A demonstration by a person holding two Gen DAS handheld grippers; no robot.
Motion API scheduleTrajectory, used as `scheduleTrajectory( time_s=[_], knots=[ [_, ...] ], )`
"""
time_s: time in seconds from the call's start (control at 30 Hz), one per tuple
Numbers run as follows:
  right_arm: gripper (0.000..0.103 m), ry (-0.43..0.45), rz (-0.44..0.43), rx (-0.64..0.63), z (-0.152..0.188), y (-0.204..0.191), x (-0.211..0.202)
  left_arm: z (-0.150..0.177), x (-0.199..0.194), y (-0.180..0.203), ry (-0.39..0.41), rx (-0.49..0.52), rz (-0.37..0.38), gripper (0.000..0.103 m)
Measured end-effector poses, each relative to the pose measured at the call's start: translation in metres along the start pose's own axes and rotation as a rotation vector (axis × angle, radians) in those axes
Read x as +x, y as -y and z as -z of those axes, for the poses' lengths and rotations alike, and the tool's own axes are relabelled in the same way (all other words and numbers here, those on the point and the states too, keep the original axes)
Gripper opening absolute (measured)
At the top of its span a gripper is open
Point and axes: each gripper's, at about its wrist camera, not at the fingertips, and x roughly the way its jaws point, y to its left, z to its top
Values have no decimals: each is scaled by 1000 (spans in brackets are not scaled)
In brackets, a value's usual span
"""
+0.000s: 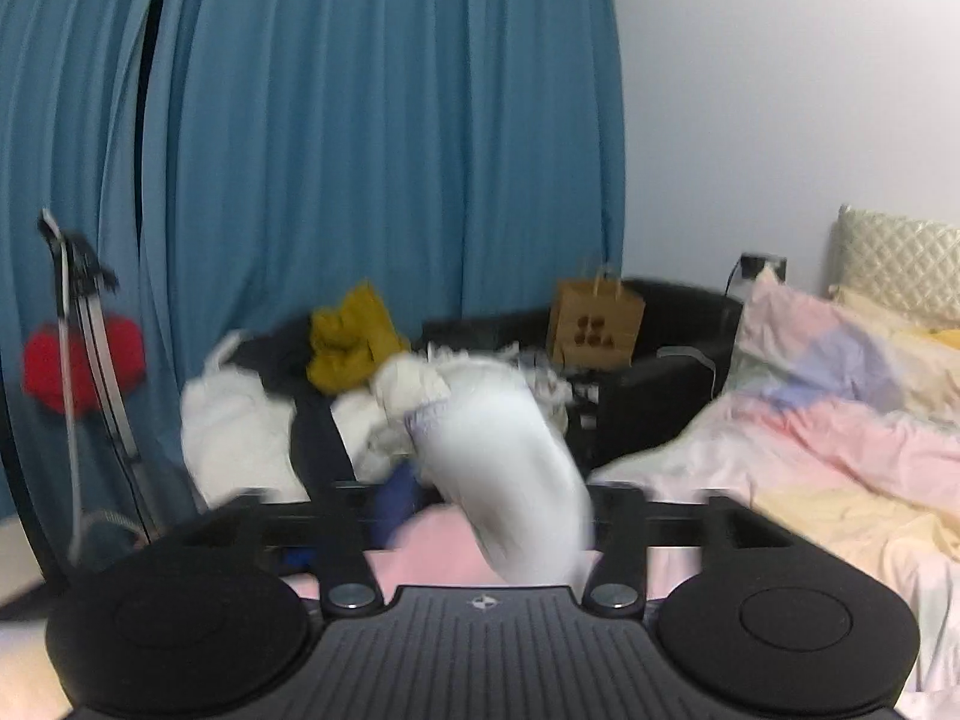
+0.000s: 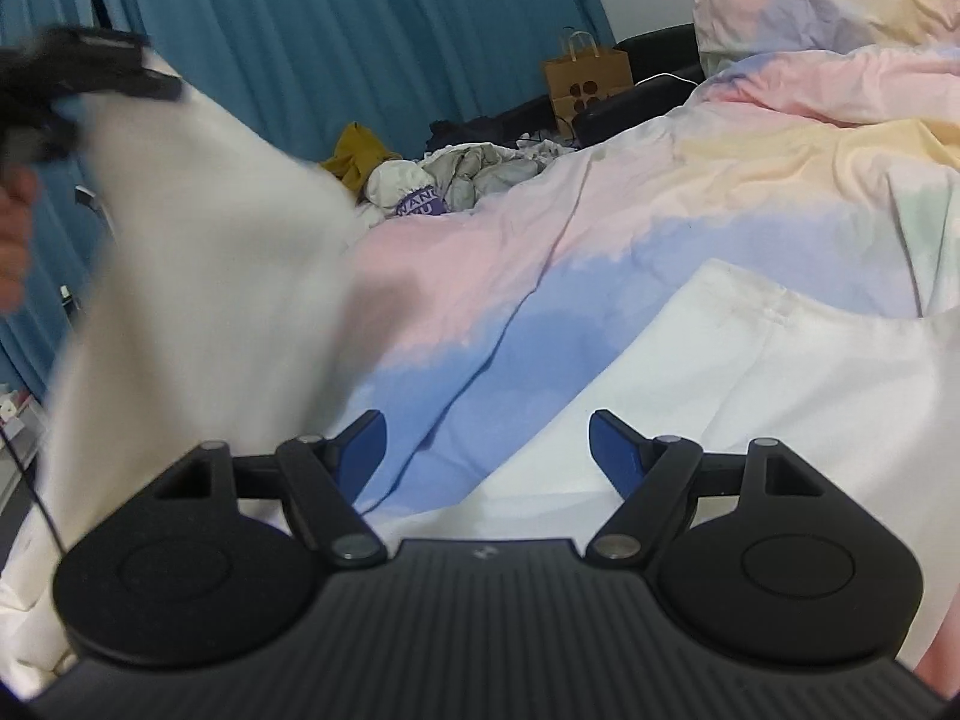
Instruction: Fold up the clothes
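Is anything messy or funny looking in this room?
Yes. Behind the bed a heap of crumpled clothes lies unfolded, a mustard garment among them. The white garment hangs lopsided, lifted at one corner by the left gripper, while the right gripper is open, holding nothing.

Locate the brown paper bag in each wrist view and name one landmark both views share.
Left wrist: brown paper bag right of centre, mid-height, on the black chair.
Right wrist: brown paper bag near the top, right of centre, beside the blue curtain.
Shared landmark: mustard-yellow garment on the clothes pile.
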Motion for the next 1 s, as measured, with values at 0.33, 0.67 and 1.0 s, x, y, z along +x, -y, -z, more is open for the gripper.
scheduleTrajectory(
  time_s=[0.33,0.67,1.0],
  knots=[
    [77,-10,-134,60,0,8,8,106,-41,-38,-217,-42,-69,86],
    [28,-64,-205,163,-21,18,39,212,-197,-106,-363,-191,-263,86],
    [42,-151,-206,345,-75,39,160,239,-178,-140,-415,-109,-356,86]
  ],
)
